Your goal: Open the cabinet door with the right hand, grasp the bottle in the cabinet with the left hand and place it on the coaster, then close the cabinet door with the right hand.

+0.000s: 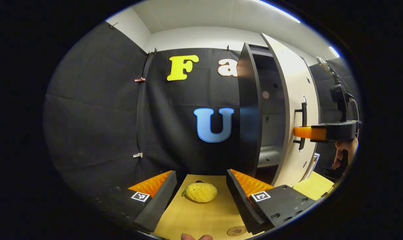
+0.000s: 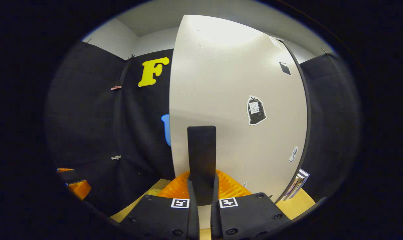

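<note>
Right gripper [image 2: 202, 195] has its jaws clamped on the door handle [image 2: 202, 156], and the door [image 1: 290, 110] stands partly open at the right, showing the dark cabinet [image 1: 255, 110] inside. No telling where the bottle sits in there. Left gripper [image 1: 201, 196] hangs low over the table [image 1: 194, 220], jaws wide, a yellow plush [image 1: 200, 192] lying between them. Coaster [image 1: 236, 230] lies near the front edge.
</note>
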`<state>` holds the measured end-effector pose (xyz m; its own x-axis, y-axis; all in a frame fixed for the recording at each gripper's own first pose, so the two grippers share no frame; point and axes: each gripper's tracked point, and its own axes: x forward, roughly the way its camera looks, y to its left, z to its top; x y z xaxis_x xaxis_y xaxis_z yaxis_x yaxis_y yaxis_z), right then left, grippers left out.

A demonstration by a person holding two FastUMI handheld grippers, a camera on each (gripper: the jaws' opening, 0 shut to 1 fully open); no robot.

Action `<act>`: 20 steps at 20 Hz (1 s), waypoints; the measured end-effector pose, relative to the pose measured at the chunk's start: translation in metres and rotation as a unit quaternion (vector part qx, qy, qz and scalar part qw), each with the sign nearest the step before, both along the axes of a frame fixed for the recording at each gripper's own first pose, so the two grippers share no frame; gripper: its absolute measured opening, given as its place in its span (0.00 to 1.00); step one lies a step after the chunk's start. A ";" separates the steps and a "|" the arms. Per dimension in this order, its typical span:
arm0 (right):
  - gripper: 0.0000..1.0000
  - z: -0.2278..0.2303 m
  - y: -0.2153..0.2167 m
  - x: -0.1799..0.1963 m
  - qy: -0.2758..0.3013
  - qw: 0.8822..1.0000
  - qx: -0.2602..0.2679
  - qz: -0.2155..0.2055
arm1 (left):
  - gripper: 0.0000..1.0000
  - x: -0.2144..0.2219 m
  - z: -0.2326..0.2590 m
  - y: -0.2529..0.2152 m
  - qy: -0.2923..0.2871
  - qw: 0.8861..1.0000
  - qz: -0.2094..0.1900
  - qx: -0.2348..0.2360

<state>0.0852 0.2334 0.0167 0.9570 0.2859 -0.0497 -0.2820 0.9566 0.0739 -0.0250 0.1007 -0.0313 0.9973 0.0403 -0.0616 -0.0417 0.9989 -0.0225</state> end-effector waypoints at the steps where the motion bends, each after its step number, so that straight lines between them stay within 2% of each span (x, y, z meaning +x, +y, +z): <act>1: 0.17 -0.001 -0.006 -0.007 0.002 1.000 0.000 0.004 | 0.95 -0.002 0.002 -0.004 0.000 1.000 -0.001 0.000; 4: 0.17 0.001 -0.022 -0.022 0.002 1.000 0.000 0.011 | 0.92 -0.011 0.005 -0.014 -0.002 1.000 -0.006 0.003; 11: 0.17 0.002 -0.059 -0.054 -0.006 1.000 -0.004 0.012 | 0.94 -0.016 0.013 -0.034 -0.009 1.000 -0.019 0.007; 20: 0.17 0.004 -0.125 -0.087 -0.009 1.000 -0.012 -0.008 | 0.94 -0.006 0.019 -0.058 -0.018 0.999 -0.040 0.002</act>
